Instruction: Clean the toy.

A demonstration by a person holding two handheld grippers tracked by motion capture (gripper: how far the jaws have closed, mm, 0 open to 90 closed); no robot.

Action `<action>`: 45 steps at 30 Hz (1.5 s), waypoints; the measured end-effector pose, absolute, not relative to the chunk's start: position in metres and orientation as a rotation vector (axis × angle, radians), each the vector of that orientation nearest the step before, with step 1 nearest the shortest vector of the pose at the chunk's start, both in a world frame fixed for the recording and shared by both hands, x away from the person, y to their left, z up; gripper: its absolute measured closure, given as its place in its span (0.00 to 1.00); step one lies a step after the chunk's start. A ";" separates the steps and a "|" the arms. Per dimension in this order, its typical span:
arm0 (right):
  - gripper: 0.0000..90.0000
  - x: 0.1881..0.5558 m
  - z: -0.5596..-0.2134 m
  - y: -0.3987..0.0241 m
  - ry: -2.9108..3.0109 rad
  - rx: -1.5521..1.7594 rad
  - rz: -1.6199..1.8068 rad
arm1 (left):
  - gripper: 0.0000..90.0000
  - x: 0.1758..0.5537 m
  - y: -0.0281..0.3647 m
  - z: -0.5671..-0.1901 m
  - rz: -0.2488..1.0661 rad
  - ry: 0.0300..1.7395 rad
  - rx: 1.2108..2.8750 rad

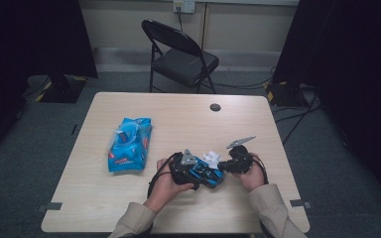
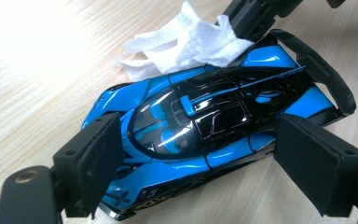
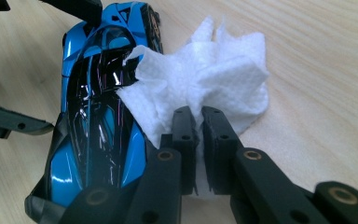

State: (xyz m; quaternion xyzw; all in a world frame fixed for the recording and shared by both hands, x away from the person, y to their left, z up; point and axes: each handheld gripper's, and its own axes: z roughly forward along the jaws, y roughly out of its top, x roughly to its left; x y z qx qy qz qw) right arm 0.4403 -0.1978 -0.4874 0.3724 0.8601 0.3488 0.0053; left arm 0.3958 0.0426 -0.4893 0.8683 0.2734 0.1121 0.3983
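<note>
A glossy blue and black toy car lies on the wooden table near its front edge. My left gripper straddles the car across its width, with both pads against its sides. My right gripper is shut on a crumpled white wipe. The wipe rests against the car on its side and over part of its black roof. In the high view the two grippers meet over the car, left gripper beside right gripper, and the wipe pokes up between them.
A blue pack of wet wipes lies on the left half of the table. A dark cable hole sits near the far edge. A black folding chair stands beyond the table. Cables run over the floor at the right.
</note>
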 end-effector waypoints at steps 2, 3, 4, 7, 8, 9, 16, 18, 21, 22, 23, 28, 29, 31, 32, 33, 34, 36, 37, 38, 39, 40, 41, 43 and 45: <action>0.94 0.439 -0.488 -0.200 2.686 1.167 1.100 | 0.17 0.396 0.043 -0.489 0.284 0.692 2.199; 0.94 0.438 -0.488 -0.201 2.686 1.170 1.100 | 0.17 0.396 0.042 -0.489 0.284 0.692 2.199; 0.94 0.437 -0.488 -0.203 2.684 1.171 1.102 | 0.17 0.396 0.042 -0.489 0.286 0.692 2.198; 0.94 0.435 -0.489 -0.208 2.682 1.172 1.110 | 0.17 0.395 0.043 -0.490 0.286 0.692 2.197; 0.94 0.433 -0.489 -0.209 2.682 1.169 1.111 | 0.17 0.395 0.043 -0.489 0.286 0.692 2.199; 0.94 0.432 -0.489 -0.210 2.679 1.163 1.110 | 0.17 0.395 0.042 -0.489 0.286 0.693 2.197; 0.94 0.424 -0.487 -0.221 2.673 1.164 1.120 | 0.17 0.395 0.042 -0.489 0.286 0.695 2.200; 0.94 0.422 -0.486 -0.224 2.667 1.167 1.128 | 0.17 0.395 0.042 -0.489 0.288 0.697 2.200; 0.94 0.420 -0.482 -0.229 2.648 1.167 1.137 | 0.17 0.395 0.042 -0.489 0.288 0.697 2.197; 0.94 0.420 -0.480 -0.230 2.639 1.164 1.143 | 0.17 0.395 0.042 -0.489 0.288 0.697 2.197; 0.94 0.420 -0.478 -0.231 2.635 1.163 1.152 | 0.17 0.395 0.042 -0.489 0.288 0.697 2.197; 0.94 0.420 -0.465 -0.235 2.594 1.158 1.189 | 0.17 0.395 0.042 -0.489 0.290 0.689 2.210; 0.94 0.420 -0.464 -0.235 2.589 1.157 1.195 | 0.17 0.395 0.041 -0.489 0.292 0.686 2.211; 0.94 0.420 -0.459 -0.236 2.576 1.155 1.215 | 0.16 0.394 0.041 -0.489 0.295 0.685 2.211; 0.94 0.420 -0.458 -0.236 2.572 1.156 1.216 | 0.16 0.394 0.041 -0.489 0.295 0.687 2.210; 0.94 0.421 -0.456 -0.236 2.568 1.151 1.222 | 0.16 0.394 0.041 -0.489 0.294 0.687 2.210; 0.94 0.421 -0.454 -0.236 2.564 1.154 1.226 | 0.16 0.394 0.041 -0.489 0.295 0.688 2.208; 0.94 0.422 -0.450 -0.236 2.556 1.152 1.247 | 0.16 0.394 0.041 -0.489 0.294 0.687 2.211; 0.94 0.423 -0.448 -0.235 2.550 1.148 1.257 | 0.16 0.394 0.041 -0.489 0.294 0.688 2.208; 0.94 0.424 -0.446 -0.233 2.547 1.145 1.267 | 0.16 0.394 0.041 -0.489 0.293 0.688 2.208; 0.94 0.425 -0.444 -0.232 2.545 1.141 1.275 | 0.16 0.394 0.041 -0.489 0.293 0.688 2.211; 0.94 0.425 -0.442 -0.230 2.543 1.137 1.279 | 0.16 0.394 0.041 -0.489 0.293 0.687 2.210; 0.94 0.426 -0.441 -0.228 2.547 1.128 1.286 | 0.16 0.394 0.041 -0.489 0.294 0.687 2.208; 0.94 0.428 -0.439 -0.222 2.547 1.123 1.290 | 0.16 0.394 0.041 -0.489 0.293 0.688 2.208; 0.94 0.430 -0.439 -0.213 2.552 1.115 1.303 | 0.16 0.394 0.041 -0.489 0.293 0.687 2.207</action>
